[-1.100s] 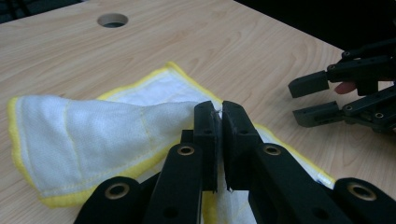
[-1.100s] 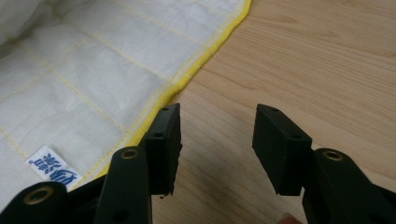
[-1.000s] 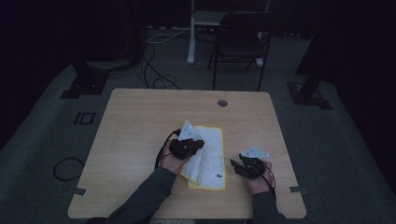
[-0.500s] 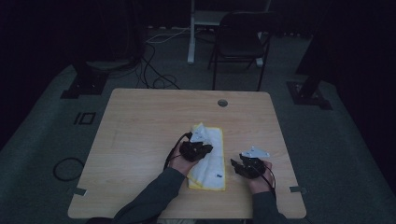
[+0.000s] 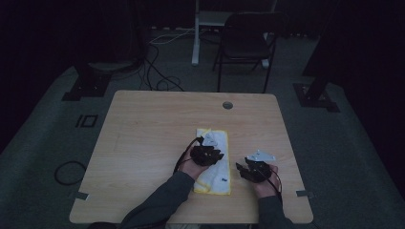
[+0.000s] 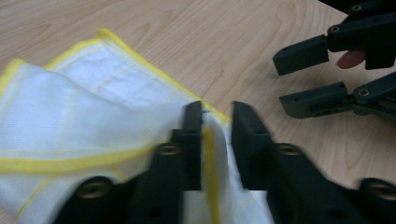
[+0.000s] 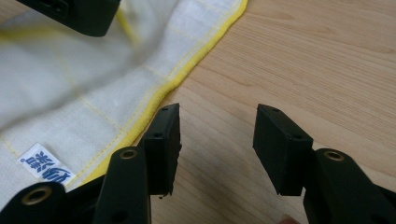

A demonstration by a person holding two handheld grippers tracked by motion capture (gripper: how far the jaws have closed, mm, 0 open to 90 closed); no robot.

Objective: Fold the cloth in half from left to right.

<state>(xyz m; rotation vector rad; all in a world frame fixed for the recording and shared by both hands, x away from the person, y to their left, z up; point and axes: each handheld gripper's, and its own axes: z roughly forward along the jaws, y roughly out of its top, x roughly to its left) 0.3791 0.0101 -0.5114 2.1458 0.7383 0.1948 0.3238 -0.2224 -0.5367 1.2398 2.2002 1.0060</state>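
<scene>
- Your left gripper (image 5: 210, 155) is resting over the white cloth with the yellow hem (image 5: 215, 162), which is lying folded on the wooden table (image 5: 153, 133), near the middle of its near half.
- Its jaws have just been opening; in the left gripper view a fold of the cloth (image 6: 93, 112) with a yellow edge is sitting in the narrow gap between them, and the pads are no longer pressing on it.
- Your right gripper (image 5: 244, 171) is sitting on the bare table just beside the cloth's right edge, apart from it.
- Its jaws are standing wide with only wood between them, the yellow hem (image 7: 187, 70) running just past one jaw.
- A small blue-printed label (image 7: 44, 169) is showing at the cloth's corner.
</scene>
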